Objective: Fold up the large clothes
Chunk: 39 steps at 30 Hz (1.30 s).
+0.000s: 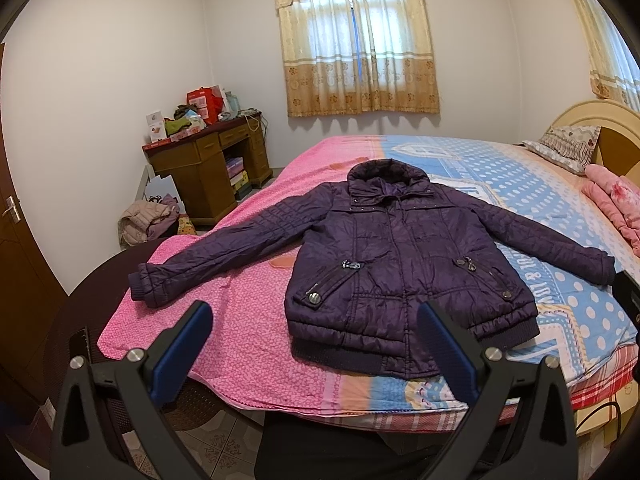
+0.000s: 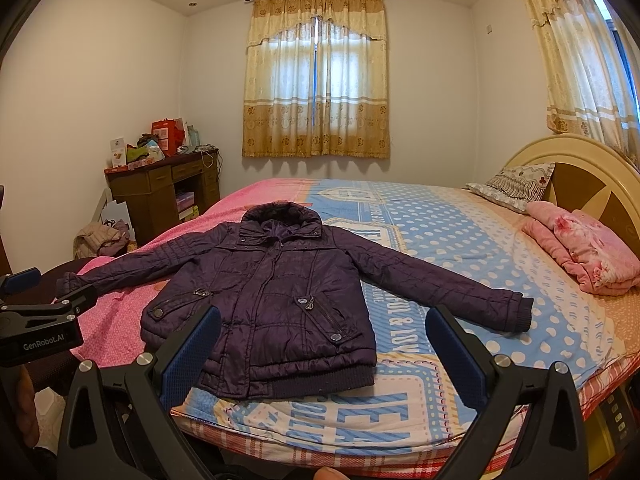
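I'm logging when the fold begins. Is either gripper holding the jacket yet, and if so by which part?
Nothing is held. The left gripper and right gripper both have jaws wide apart, short of the purple jacket, which lies flat on the bed.

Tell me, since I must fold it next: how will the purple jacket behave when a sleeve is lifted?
The jacket is quilted and puffy, so probably light but springy, resisting creases. Its shiny shell looks slippery for the pads. The sleeve lies limp, so it will likely droop.
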Tool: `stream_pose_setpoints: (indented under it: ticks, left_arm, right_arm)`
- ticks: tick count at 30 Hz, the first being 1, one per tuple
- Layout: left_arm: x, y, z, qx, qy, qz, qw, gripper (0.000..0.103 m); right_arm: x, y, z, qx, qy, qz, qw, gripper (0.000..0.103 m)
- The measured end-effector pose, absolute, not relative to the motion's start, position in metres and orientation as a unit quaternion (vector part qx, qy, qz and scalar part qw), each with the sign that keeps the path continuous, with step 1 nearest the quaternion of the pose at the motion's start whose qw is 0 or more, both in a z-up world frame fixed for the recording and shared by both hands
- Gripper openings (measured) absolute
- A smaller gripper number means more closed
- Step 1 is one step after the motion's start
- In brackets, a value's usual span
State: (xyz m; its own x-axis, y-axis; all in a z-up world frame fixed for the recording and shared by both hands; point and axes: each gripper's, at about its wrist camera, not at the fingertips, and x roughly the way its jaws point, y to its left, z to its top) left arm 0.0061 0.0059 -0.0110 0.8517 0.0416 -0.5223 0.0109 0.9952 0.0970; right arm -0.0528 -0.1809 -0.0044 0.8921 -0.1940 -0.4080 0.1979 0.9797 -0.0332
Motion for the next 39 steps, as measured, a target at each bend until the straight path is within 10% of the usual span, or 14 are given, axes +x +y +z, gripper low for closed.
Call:
stream_pose_setpoints:
  ticks: [39]
  left_arm:
    - [0.114, 0.002, -0.062, 0.075, 0.330, 0.008, 0.941, 0.103]
  right_arm:
    - [0.021, -0.335, -0.098, 0.098, 0.262, -0.153, 0.948, 0.102]
